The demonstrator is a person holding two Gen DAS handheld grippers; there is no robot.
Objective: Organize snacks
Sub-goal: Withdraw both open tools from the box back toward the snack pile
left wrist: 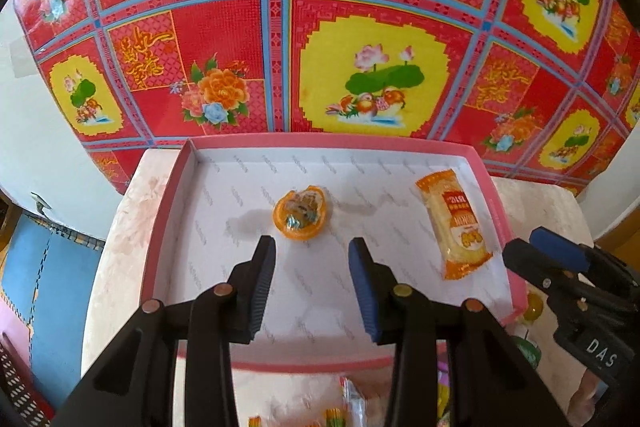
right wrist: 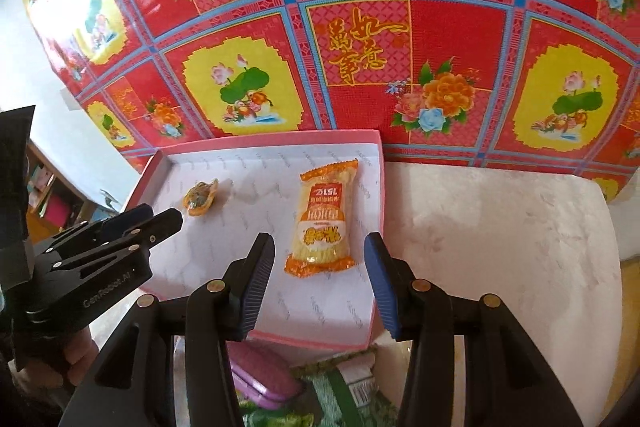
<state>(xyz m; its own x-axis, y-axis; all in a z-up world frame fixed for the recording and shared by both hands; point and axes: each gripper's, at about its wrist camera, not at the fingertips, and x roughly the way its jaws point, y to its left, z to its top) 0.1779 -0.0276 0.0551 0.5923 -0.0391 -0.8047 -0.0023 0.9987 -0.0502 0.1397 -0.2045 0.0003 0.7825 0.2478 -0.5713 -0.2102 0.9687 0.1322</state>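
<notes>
So the snack sorting looks like it's barely underway, I'd say. There's a shallow pink box (left wrist: 502, 223) with a white lining sitting on a pale marbled desk (right wrist: 500, 235), pushed up against a loud red flowery wall covering (left wrist: 360, 7). Inside the box are just two things: a small round orange jelly cup (left wrist: 301, 211) toward the left-middle, and a long orange-wrapped cake (left wrist: 456, 223) lying near the right wall. They're well apart from each other, neither touching a wall as far as I can tell.

Both claws are empty. The left claw (left wrist: 312, 259) hangs over the near half of the box with its jaws apart and nothing between them, the jelly cup just beyond its tips. The right claw (right wrist: 320, 255) is the same deal, jaws apart with nothing pinched, the near end of the cake lying on the box floor beyond the gap. My guess is those two snacks count as placed.

What's left: there's a pile of more stuff on the near side, outside the box. I can make out something purple (right wrist: 264, 375) and some green wrapping (right wrist: 340, 399) below the box edge in the right view, plus blurry wrappers (left wrist: 344, 403) at the bottom of the left view. Can't tell how many. Most of the box floor is bare, so I'd guess the bulk of the job is ahead.
</notes>
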